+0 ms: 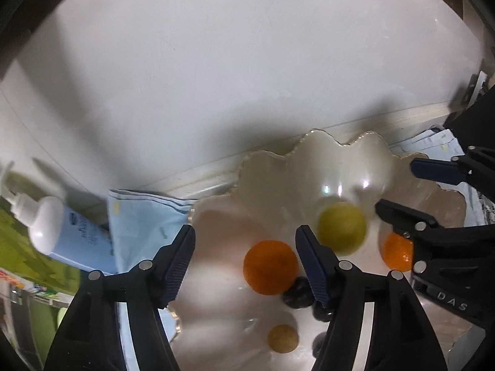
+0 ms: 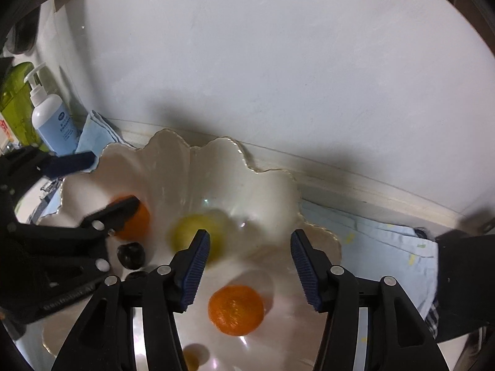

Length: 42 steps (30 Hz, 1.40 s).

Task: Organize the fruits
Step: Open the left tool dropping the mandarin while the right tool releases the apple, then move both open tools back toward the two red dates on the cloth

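**White wall, blue cloth, and a scalloped bowl holding loose fruit**

Pale wall fills the background; below it a cream scalloped bowl [image 2: 272, 191] sits on a light blue cloth [image 2: 371, 232] spread over the desk.

*Task objects.* The fruit lies inside the bowl, none of it gripped. A yellow-green fruit [image 1: 342, 227], smeared by blur and so possibly rolling, sits near the bowl's middle. One orange [image 1: 270, 267] lies between your left jaws' line of sight; dark round fruits [image 1: 295, 292] touch its near side. A second orange [image 2: 235, 309] lies below and between your right jaws. A small tan fruit [image 1: 283, 338] rests nearest the left camera. All are smooth, round and glossy, free to roll on the glazed curve.

*Jaws.* Your left gripper [image 1: 244, 266] is spread wide and empty, above the first orange. Your right gripper [image 2: 249, 266] is likewise released and empty, over the second orange.

*Hazards, as judged.*
1. The two grippers nearly cross over the bowl: in the left view, a right finger [image 1: 402, 216] partly covers the second orange. Closing both at once could knock the tools together.
2. A descending jaw tip could nudge an orange, which would scatter the dark fruits beside it.
3. Pressing on the thin wavy rim may tip or slide the bowl on the cloth.

*Periphery.* A pump bottle [image 2: 51, 120] stands well left of the bowl, beside a green container [image 2: 17, 99].
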{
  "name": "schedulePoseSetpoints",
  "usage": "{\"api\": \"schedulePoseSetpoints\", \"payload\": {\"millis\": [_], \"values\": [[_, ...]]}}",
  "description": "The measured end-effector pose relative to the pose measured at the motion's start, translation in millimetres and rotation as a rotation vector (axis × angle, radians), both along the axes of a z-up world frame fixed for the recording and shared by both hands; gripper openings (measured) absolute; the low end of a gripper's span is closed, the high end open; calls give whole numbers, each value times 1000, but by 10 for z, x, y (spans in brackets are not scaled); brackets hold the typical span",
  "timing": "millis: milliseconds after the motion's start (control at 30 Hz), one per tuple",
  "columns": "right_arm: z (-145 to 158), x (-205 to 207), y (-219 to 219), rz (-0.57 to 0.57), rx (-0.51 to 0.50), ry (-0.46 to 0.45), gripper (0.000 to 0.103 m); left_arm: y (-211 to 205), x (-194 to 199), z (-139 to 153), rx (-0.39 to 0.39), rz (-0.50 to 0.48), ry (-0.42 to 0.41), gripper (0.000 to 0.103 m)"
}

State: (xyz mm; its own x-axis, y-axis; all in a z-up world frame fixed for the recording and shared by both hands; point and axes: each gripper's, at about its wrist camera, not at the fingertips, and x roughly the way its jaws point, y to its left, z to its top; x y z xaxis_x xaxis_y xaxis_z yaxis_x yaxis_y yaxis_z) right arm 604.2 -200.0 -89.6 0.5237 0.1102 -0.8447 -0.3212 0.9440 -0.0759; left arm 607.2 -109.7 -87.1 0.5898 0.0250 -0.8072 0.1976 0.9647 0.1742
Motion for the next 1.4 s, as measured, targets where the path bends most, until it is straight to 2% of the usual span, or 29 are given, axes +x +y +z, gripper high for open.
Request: {"api": "schedulePoseSetpoints", "payload": {"millis": [67,533,1067,1200,1400], "values": [[11,-23,-26,-9,-4,-3,55,2,-31,33,2,9,-7,72],[361,-424,-134,-16,21,-98,56,108,-533,438,-27,-3,-140,80],[862,-1306,-173,58,47,-272,56,221,-1407,880,-79,-69,-274,83],[959,-1491,-163,66,38,-316,62,245,-1589,969,-100,-82,-300,85],[1068,-1764,-211,62,58,-360,62,286,-1886,1060,-114,-94,-340,86]]}}
